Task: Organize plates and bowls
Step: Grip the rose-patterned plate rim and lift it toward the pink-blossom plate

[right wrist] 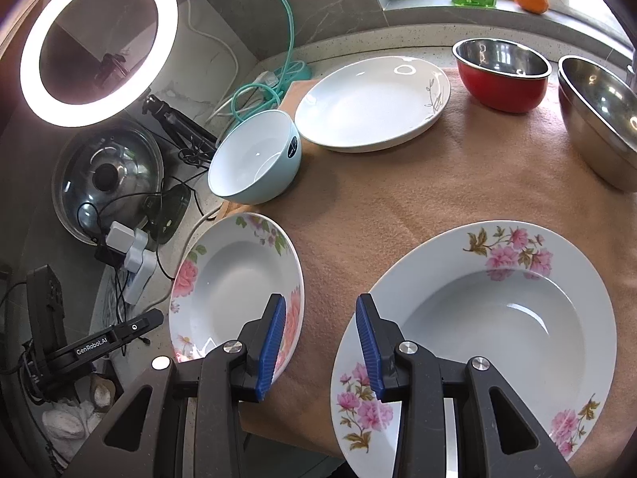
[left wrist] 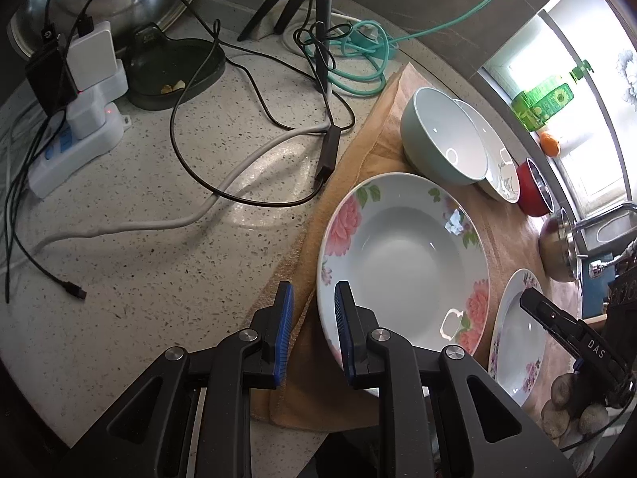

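Left wrist view: the left tongs [left wrist: 314, 306] occupy the lower centre of the frame, blue pads apart with nothing between them. The right pad overlaps the near rim of the peony plate [left wrist: 402, 263]; whether it touches cannot be told. The left pad hangs over the edge of the towel [left wrist: 346, 183]. The plate lies at centre right on the towel, which covers the right part of the surface [left wrist: 159, 219]. Above it, at upper right, stand the green bowl [left wrist: 438, 139], the white plate [left wrist: 503, 177] just behind it and the red bowl [left wrist: 533, 191]. The steel bowl [left wrist: 557, 243] is at the right edge. The pink plate [left wrist: 517, 330] sits at lower right, with the tip of the right tongs [left wrist: 533, 302] above it. Cables [left wrist: 254, 91] and a power strip [left wrist: 75, 147] lie on the left.

Right wrist view: the right tongs [right wrist: 320, 318] occupy the lower centre, pads apart and empty, above bare towel [right wrist: 398, 199] between the peony plate [right wrist: 235, 283] at lower left and the pink plate [right wrist: 497, 318] at lower right. The green bowl [right wrist: 254, 159] is tilted at centre left; the white plate [right wrist: 370, 107], the red bowl [right wrist: 501, 75] and the steel bowl [right wrist: 597, 119] run across the top. A ring light [right wrist: 99, 44] glows at upper left. The left tongs [right wrist: 147, 320] show at the left edge.
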Demonstrator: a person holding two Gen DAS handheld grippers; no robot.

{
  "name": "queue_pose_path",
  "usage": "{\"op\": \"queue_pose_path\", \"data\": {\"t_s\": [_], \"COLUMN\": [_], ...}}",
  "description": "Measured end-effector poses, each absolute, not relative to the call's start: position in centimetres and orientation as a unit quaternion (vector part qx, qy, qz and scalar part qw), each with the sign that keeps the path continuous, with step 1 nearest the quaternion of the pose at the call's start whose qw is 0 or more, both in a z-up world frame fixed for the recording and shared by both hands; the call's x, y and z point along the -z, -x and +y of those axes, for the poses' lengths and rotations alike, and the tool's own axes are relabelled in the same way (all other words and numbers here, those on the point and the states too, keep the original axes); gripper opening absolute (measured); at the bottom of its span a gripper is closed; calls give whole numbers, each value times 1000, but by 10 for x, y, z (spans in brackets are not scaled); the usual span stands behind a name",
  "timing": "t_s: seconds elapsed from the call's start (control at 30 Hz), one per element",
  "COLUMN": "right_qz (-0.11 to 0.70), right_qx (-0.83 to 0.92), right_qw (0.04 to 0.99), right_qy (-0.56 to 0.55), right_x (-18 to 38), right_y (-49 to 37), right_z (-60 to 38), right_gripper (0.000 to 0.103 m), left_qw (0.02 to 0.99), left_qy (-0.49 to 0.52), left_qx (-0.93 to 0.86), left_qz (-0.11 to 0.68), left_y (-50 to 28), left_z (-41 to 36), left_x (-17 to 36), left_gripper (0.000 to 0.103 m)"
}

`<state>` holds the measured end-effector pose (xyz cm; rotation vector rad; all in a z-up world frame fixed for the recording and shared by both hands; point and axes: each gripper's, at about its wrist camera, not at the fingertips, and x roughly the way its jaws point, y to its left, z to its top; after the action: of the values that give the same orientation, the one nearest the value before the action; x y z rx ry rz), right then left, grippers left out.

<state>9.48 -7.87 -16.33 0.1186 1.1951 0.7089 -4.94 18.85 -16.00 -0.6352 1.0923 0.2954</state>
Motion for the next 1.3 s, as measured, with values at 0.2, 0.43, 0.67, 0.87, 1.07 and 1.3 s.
{"op": "queue_pose_path", "data": {"t_s": [0.2, 0.43, 0.67, 0.87, 1.07, 1.3], "right_qz": [561, 567, 578, 583, 586, 588], "right_qx": [-329, -328, -330, -334, -337, -335], "right_qw": [757, 754, 745, 740, 736, 736], "right_qy": [-54, -48, -39, -40, -37, -36], "right_x": [175, 183, 192, 195, 197, 197], "right_y": [-99, -101, -102, -103, -104, -104], "right_z": [-65, -51, -38, -33, -30, -30], "right_gripper": [33, 32, 25, 19, 15, 14], "left_qw": [796, 794, 793, 792, 790, 792], "left_qy": [294, 293, 296, 296, 298, 289], "left_qx": [-134, -128, -118, -111, -104, -103], "left_qz": [513, 517, 519, 522, 525, 528], "left_y": [47, 44, 38, 33, 31, 27], "left_z": [191, 193, 194, 195, 196, 189], "left_x": [164, 168, 172, 175, 178, 177], "left_gripper": [19, 19, 19, 19, 19, 13]}}
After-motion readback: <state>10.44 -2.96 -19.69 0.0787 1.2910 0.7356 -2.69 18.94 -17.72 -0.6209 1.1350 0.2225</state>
